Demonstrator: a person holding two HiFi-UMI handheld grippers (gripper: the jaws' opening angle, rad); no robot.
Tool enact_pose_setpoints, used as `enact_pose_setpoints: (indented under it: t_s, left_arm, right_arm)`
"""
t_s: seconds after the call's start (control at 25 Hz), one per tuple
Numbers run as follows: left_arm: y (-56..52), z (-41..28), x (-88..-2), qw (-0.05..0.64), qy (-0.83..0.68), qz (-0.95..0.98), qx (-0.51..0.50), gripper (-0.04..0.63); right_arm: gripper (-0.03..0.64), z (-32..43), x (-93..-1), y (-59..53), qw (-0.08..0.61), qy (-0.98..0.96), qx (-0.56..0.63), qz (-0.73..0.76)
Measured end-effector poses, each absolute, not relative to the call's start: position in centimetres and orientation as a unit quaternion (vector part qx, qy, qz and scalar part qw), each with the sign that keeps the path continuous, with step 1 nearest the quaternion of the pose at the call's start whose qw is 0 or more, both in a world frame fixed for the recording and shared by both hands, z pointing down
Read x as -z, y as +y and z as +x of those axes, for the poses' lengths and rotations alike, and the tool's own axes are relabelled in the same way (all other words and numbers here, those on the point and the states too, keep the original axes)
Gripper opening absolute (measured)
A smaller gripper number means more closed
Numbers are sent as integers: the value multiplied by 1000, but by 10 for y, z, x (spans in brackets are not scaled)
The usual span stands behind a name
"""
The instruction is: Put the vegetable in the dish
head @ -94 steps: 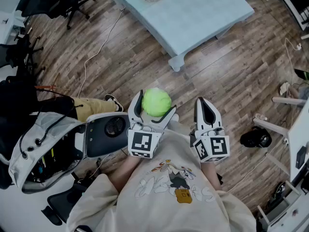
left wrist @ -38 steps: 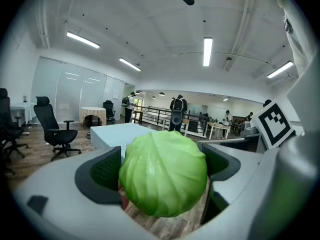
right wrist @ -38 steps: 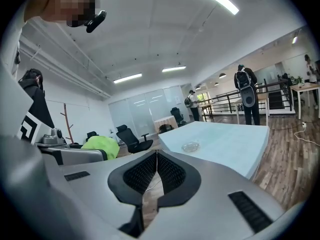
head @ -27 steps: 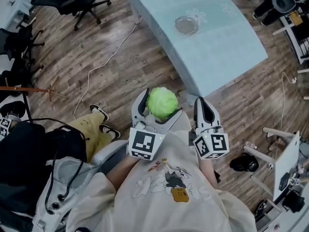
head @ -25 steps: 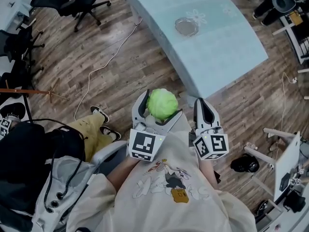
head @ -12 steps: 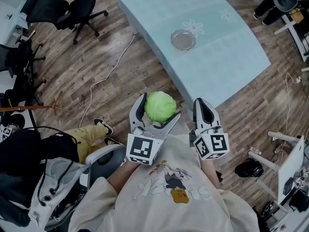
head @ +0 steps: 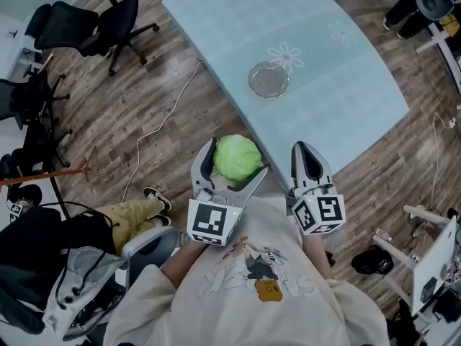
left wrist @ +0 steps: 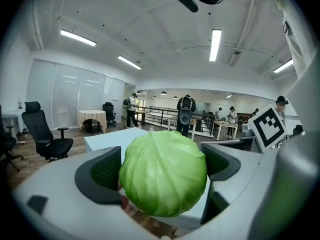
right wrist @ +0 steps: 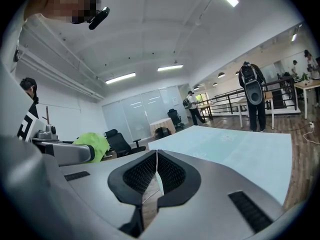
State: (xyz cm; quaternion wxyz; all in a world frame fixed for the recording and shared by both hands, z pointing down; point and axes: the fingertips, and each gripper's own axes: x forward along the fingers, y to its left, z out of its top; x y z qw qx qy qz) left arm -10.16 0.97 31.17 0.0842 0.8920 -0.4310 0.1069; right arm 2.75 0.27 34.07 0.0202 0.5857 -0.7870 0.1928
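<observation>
The green cabbage [head: 238,157] sits clamped between the wide-spread jaws of the left gripper [head: 235,160], held in the air near the edge of the desk [head: 346,99]. The glass dish [head: 269,79] stands on the desk, well apart from it. The right gripper [head: 307,153] has its jaws pressed together on nothing.

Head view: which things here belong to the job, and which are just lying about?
Job:
cabbage
left gripper, shut on the cabbage
dish
table under the dish

Lying about:
chair
cable on the floor
bag
right gripper, shut and empty
</observation>
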Motion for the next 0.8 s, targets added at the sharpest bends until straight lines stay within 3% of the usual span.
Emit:
enact_pose_setpoints:
  t_s: [0.8]
  left_arm:
    - [-66, -60, -333, 101, -418, 892, -136, 509]
  right_arm:
    - [25, 66, -364, -64, 12, -777, -218, 591]
